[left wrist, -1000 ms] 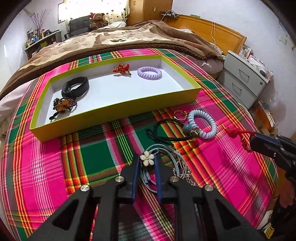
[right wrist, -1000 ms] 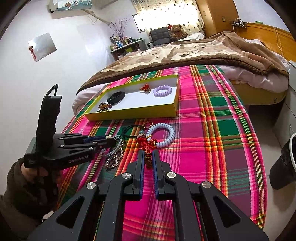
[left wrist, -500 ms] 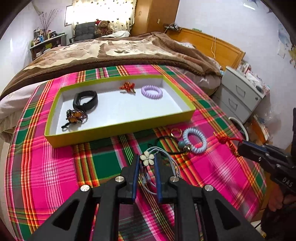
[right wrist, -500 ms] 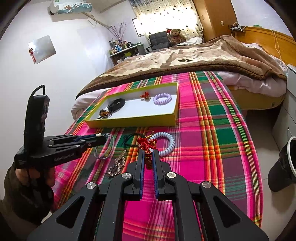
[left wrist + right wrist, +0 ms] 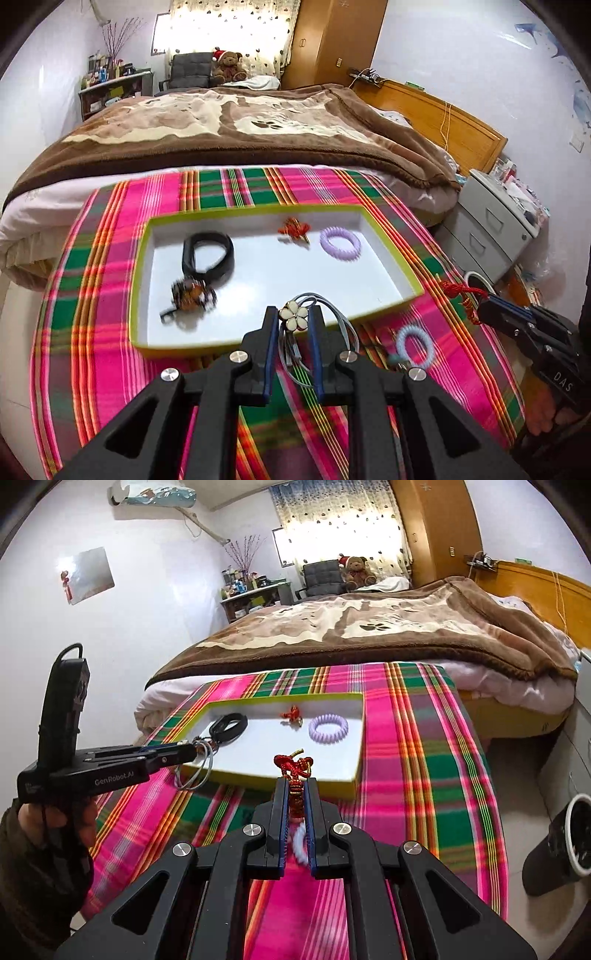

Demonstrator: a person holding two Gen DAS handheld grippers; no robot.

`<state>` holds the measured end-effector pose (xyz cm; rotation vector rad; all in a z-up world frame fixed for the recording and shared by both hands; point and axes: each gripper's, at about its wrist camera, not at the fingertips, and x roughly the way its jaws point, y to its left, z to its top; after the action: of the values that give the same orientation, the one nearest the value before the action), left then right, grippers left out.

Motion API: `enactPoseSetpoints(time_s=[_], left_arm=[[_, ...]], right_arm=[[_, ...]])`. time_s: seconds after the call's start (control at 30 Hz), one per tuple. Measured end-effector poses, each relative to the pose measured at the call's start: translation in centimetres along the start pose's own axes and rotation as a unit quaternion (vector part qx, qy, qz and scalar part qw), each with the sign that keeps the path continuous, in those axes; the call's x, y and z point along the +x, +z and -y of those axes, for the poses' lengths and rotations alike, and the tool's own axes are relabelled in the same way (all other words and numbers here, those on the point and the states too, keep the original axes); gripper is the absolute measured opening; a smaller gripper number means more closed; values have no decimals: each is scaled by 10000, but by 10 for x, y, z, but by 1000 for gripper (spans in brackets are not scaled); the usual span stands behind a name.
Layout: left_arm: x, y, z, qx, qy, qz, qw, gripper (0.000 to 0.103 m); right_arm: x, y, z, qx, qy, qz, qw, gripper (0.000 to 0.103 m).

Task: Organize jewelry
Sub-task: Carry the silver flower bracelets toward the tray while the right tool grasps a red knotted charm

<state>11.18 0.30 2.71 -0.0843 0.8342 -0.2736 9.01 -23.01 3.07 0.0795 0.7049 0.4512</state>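
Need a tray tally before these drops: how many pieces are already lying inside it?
4 in the tray: black band, amber brooch, red knot charm, lilac coil bracelet.

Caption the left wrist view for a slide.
Left tongs carry a flower hair tie over the tray; right tongs bring a red knot charm.

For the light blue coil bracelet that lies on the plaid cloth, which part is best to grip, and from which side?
Grip the light blue coil bracelet across one section of its ring, one finger inside the hole and one outside, coming from above. It lies flat on the plaid cloth, so its side offers little to pinch. Probably avoid the end with the bead, where other cords lie.
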Motion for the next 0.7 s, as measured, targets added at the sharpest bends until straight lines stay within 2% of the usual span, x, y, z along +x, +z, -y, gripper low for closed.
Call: enactPoseSetpoints(time_s=[0.43,0.7], left_arm=[[56,44,-21,-73,135,-156,9998,17],[91,53,-29,-106,142,-416,9990,17]], right_arm=[[72,24,5,-162,-82,-499,9986,8],[103,25,9,-347,-259,-798,9959,8]])
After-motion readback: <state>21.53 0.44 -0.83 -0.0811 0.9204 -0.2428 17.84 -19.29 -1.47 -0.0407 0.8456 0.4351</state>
